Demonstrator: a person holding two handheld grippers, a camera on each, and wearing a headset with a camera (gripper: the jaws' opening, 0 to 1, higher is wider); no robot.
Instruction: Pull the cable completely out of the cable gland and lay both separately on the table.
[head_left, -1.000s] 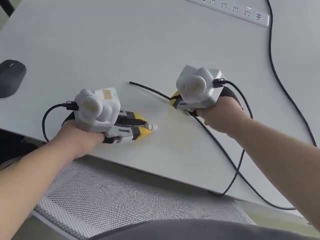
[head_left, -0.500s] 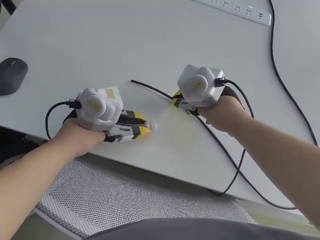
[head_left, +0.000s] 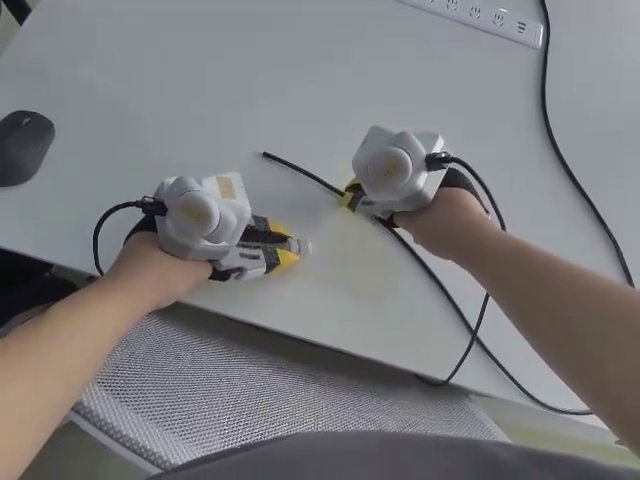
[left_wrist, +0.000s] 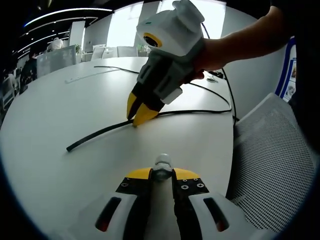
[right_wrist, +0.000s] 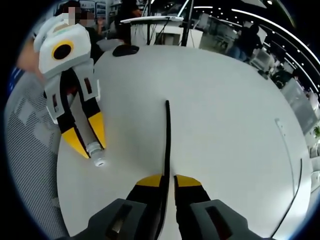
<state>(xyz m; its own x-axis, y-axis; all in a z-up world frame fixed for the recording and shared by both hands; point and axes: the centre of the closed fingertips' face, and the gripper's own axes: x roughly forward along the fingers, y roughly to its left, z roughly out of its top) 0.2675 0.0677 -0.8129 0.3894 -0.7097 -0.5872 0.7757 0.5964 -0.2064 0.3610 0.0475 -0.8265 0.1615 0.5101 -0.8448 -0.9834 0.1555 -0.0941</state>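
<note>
The small white cable gland sits between the yellow tips of my left gripper, which is shut on it just above the table. In the head view that gripper is near the table's front edge, with the gland poking out to the right. The black cable lies free of the gland on the white table. My right gripper is shut on the cable a short way from its loose end. In the right gripper view the cable runs straight out from between the jaws.
A dark mouse lies at the table's left edge. A white power strip runs along the far edge, and a black cord trails down the right side. A grey mesh chair sits below the front edge.
</note>
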